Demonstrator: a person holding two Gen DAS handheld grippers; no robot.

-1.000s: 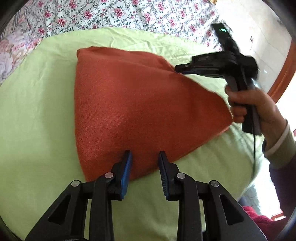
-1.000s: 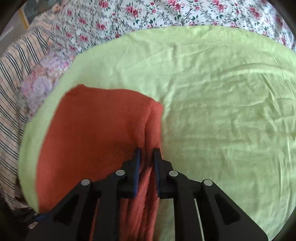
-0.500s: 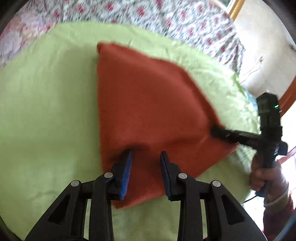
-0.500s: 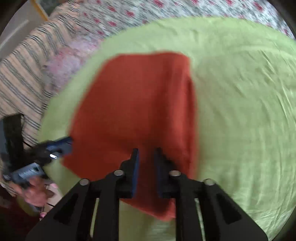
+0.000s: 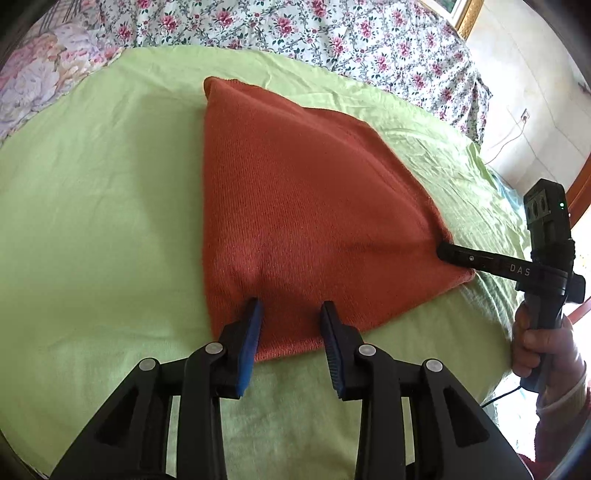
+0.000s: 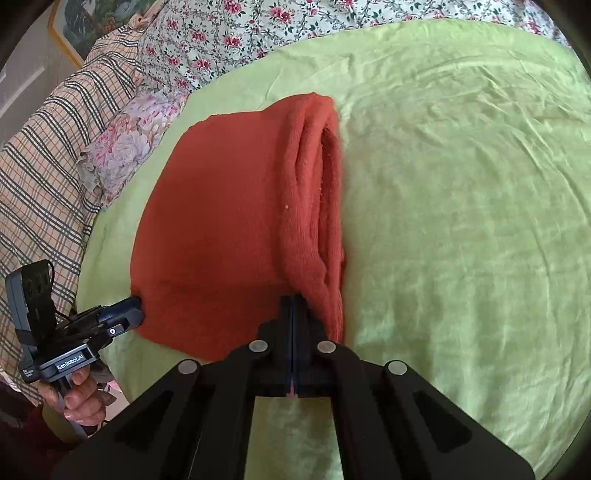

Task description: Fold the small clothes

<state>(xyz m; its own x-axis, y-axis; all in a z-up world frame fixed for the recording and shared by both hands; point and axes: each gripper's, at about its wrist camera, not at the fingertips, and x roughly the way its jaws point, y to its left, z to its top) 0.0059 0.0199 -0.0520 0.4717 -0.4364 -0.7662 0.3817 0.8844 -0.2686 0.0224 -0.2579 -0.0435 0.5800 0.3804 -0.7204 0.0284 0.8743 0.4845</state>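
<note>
Folded rust-orange knitted garment [image 5: 303, 206], frame centre, on green bedsheet [image 5: 92, 221].
Left tongs [image 5: 291, 325] spread astride its edge; right tongs [image 6: 293, 306] pinch its corner, likely to steady it.

I see a light green sheet [image 5: 92, 206] spread over the bed, wrinkled on the far side. Behind it a floral bedspread [image 5: 332, 33] with pink roses on white. At the left edge there's a checked cloth [image 6: 48, 147], beside it a pale flowered pillow [image 6: 125, 136]. A picture frame [image 6: 66, 48] hangs on the wall; a white wall [image 5: 535, 92] with a cord is at right.
</note>
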